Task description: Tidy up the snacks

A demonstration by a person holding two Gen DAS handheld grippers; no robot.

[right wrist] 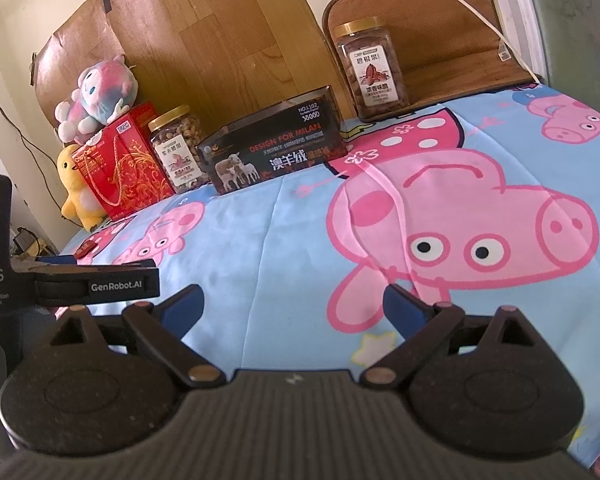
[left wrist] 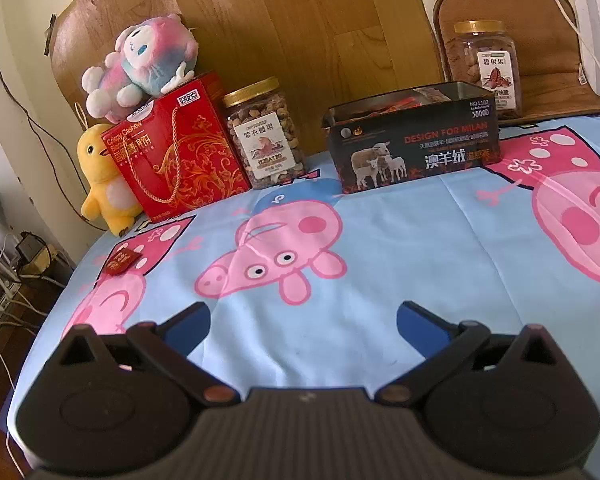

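**Still one red packet loose, both grippers empty**

Clearly the small red snack packet (left wrist: 121,261) was the piece left out: it lay flat on the cartoon-print cloth (left wrist: 380,240), well ahead of my left gripper (left wrist: 303,322) and off to the left of its jaws, which stood wide with nothing between them. My right gripper (right wrist: 292,304) was likewise spread wide and empty over the cloth.

I judged the packet light, thin and a little slick, probably crinkly foil, so it would slide rather than lift if I nudged it. I reckoned the best hold was across its short sides, jaws lowered close to the cloth and narrowed first.

It looked dark red with gold print, roughly square, one corner slightly raised.

Far ahead of the jaws stood the open black tin (left wrist: 414,138), red wrappers showing inside, which I took for its destination. Left of that tin were a nut jar (left wrist: 265,133) and a red gift box (left wrist: 176,152).
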